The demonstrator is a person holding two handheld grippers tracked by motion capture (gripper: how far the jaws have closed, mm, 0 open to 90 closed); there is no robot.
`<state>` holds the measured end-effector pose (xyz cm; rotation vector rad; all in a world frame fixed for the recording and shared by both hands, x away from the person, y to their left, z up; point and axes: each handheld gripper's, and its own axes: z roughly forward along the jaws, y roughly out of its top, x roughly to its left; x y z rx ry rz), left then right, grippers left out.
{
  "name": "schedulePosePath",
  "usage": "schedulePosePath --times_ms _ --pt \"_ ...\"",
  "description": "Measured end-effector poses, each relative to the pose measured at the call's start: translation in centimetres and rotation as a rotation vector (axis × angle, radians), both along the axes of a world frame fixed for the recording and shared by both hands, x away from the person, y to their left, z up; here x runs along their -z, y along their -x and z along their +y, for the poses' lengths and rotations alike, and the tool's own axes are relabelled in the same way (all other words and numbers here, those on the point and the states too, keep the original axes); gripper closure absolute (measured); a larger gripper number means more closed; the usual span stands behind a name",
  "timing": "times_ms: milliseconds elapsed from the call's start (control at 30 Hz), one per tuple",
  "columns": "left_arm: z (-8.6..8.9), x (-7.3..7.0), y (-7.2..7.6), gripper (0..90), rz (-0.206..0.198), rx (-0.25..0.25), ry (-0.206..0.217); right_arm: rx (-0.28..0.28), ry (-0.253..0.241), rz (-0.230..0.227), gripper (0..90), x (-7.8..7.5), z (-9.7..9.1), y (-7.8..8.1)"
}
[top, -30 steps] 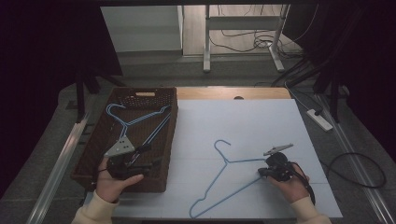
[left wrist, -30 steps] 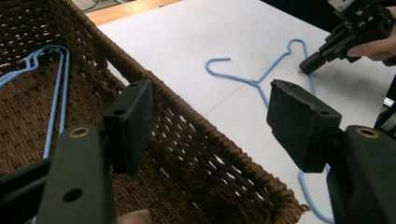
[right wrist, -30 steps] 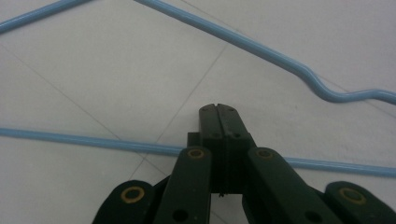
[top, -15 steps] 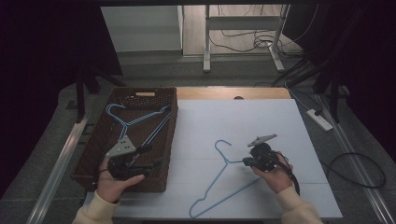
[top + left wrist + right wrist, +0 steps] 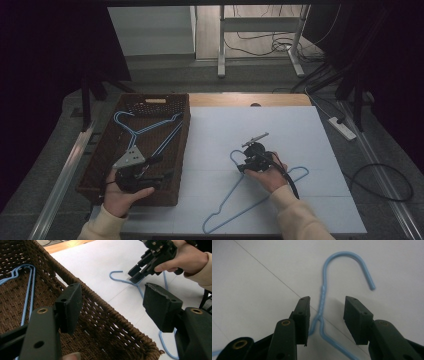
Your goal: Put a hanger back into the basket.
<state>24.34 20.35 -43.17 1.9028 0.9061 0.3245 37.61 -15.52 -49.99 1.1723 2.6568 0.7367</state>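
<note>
A light blue wire hanger (image 5: 260, 192) lies flat on the white tabletop (image 5: 300, 130), toward its near edge and right of the middle. Its long axis runs on a slant, from the near edge up toward the right edge, and its hook (image 5: 348, 263) points away toward the far-left corner, the open end curling back down. No writing can be read on it.

The right gripper (image 5: 254, 161) sits low over the hanger's neck. Its jaws have just been opening and now stand apart on either side of the twisted neck, one pad close beside the wire, neither pressing on it.

The left gripper (image 5: 142, 172) hovers over the near end of a brown woven basket (image 5: 102, 165) at the tabletop's left edge. Its jaws are spread wide with nothing between them. Two more blue hangers (image 5: 145, 132) lie inside the basket toward its far end.
</note>
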Motion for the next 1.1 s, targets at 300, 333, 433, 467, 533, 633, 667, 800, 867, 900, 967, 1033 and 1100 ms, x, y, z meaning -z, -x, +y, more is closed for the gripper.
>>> schedulePosePath --times_ms 300,333,433,467,533,633,667,800,867,900,967,1033,1100 --pt "0.0 0.0 0.0 31.9 -0.002 0.003 0.002 0.016 0.111 0.003 65.6 0.4 2.0 -0.6" --pt "0.0 0.0 0.0 31.9 -0.002 0.002 0.002 0.019 0.119 0.004 67.8 0.4 2.1 -0.6" --pt "0.0 0.0 0.0 31.9 -0.002 0.001 0.001 0.023 0.136 0.015 76.7 0.3 2.6 -0.5" --pt "0.0 0.0 0.0 31.9 -0.002 0.001 0.001 0.043 0.141 0.033 82.4 0.2 2.8 -0.5" --pt "0.0 0.0 0.0 31.9 -0.003 0.002 0.001 0.049 0.144 0.041 84.2 0.2 2.9 -0.6" --pt "0.0 -0.1 0.1 31.9 -0.006 0.003 0.001 0.073 0.152 0.059 85.8 0.2 3.1 -0.8" --pt "0.0 -0.1 0.1 31.9 -0.007 0.003 0.001 0.076 0.160 0.062 85.9 0.1 3.2 -0.8" --pt "-0.2 -0.2 0.2 31.9 -0.009 0.008 -0.001 0.090 0.176 0.053 86.1 0.1 3.5 -0.6" --pt "-0.4 -0.2 0.3 31.9 -0.011 0.013 -0.002 0.089 0.169 0.047 86.1 0.1 3.4 -0.6" --pt "-0.7 -0.3 0.3 31.8 -0.012 0.018 -0.002 0.089 0.168 0.044 86.1 0.1 3.4 -0.5" --pt "-1.1 -0.4 0.4 31.8 -0.009 0.025 -0.003 0.089 0.153 0.030 86.2 0.0 3.2 -0.4" --pt "-1.6 -0.5 0.4 31.7 -0.003 0.034 -0.006 0.084 0.119 -0.003 86.2 -0.4 2.9 -0.1" --pt "-2.6 -0.6 0.5 31.6 0.004 0.051 -0.016 0.082 0.099 -0.022 86.1 -0.8 2.7 0.1"
